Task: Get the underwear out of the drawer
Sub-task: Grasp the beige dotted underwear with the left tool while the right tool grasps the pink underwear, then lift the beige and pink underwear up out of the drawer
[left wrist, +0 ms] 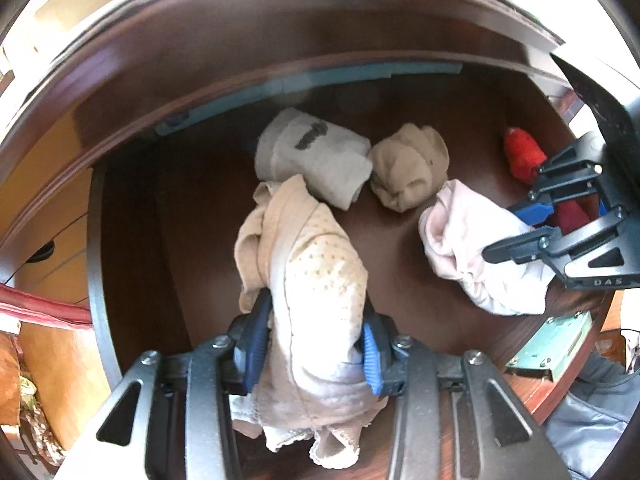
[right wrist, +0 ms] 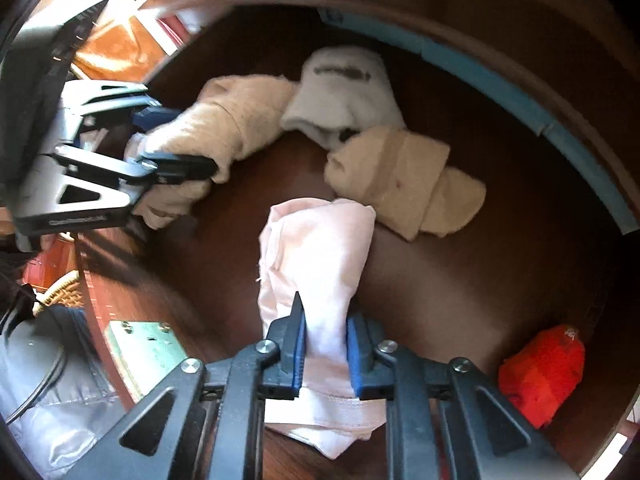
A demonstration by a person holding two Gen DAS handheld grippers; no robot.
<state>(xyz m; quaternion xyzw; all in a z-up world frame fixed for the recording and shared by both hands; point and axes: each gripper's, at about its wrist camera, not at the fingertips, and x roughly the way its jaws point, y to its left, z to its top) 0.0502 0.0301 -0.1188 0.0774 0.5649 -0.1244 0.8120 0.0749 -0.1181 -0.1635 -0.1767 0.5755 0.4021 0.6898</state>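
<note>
In the drawer [left wrist: 132, 216], the beige underwear [left wrist: 308, 280] is clamped by the left gripper [left wrist: 316, 344] and the pink pair [right wrist: 320, 264] by the right gripper [right wrist: 324, 356] — both should be lifted straight up, kept clear of the socks [left wrist: 316, 160] — so nothing is dragged along.

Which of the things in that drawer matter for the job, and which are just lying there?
Part of the job:
- drawer
- dotted cream underwear, held in the left tool
- pale pink underwear, held in the right tool

Just lying about:
- white sock roll
- beige bundle
- red bundle
</note>
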